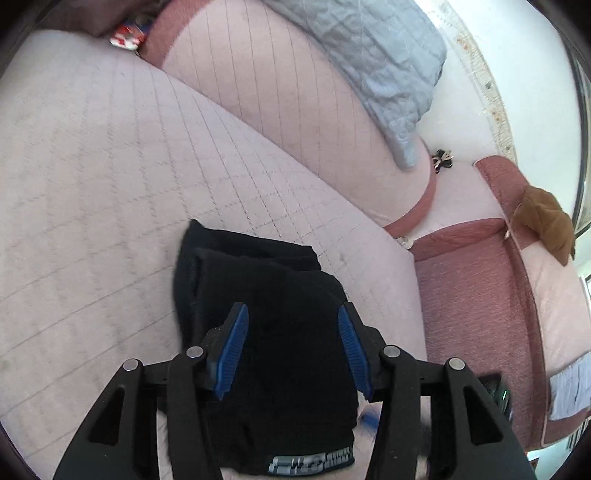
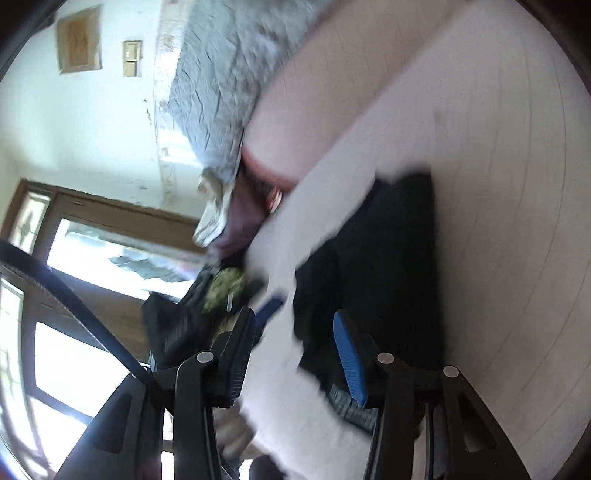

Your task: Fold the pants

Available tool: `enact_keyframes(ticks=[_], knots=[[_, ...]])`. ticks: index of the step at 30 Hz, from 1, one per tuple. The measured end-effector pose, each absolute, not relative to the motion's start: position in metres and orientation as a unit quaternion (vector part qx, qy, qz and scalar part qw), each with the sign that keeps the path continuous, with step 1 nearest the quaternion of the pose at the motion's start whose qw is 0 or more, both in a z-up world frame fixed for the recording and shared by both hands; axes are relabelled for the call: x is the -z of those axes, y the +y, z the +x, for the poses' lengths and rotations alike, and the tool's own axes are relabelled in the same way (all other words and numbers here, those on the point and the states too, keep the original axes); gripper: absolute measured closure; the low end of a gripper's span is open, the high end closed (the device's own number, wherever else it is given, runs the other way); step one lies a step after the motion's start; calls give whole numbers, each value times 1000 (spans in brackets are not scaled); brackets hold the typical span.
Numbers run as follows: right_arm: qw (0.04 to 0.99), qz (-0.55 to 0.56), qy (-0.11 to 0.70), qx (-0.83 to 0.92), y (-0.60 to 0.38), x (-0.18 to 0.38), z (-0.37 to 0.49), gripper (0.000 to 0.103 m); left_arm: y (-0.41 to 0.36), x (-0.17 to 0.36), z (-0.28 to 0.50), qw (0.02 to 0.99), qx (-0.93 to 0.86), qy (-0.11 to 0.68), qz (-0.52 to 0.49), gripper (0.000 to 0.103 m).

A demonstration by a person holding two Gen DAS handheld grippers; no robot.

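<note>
The black pants (image 1: 266, 332) lie folded in a compact stack on the pale quilted sofa seat (image 1: 110, 184), waistband with a grey logo label nearest me. My left gripper (image 1: 291, 325) hovers open just above the stack, with nothing between its blue pads. In the blurred right wrist view the same pants (image 2: 388, 266) lie on the seat (image 2: 498, 221). My right gripper (image 2: 295, 332) is open and empty over their near left edge. The left gripper's blue fingertip (image 2: 271, 308) shows beside it.
A sofa backrest (image 1: 295, 110) carries a grey-blue quilted blanket (image 1: 369, 66). A reddish armrest and side seat (image 1: 472, 295) lie to the right, with a brown plush toy (image 1: 546, 221). A red-and-white packet (image 1: 127, 35) sits at far left. A wooden door and windows (image 2: 92, 240) lie beyond.
</note>
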State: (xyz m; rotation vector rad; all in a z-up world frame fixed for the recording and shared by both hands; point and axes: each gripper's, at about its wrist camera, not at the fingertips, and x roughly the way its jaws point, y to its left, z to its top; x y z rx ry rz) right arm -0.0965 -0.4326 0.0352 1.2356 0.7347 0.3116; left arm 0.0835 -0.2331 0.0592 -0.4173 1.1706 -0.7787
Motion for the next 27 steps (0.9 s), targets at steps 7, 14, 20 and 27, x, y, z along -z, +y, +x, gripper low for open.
enact_keyframes(ticks=[7,14,20,27], knots=[[670,621,395,-100,-421,26,-94,65,-257,-22,99,729,357,560,-168,54],[702,578,404,-102,-422,18,-85,65,-255,-51,86,737,372,549,-136,56],[762,488,418,-81,-404,-6,-81,57,-243,-49,54,751,360,546,-89,54],[723,538,421,-100,-417,9,-79,56,-229,-50,66,744,360,551,-117,55]])
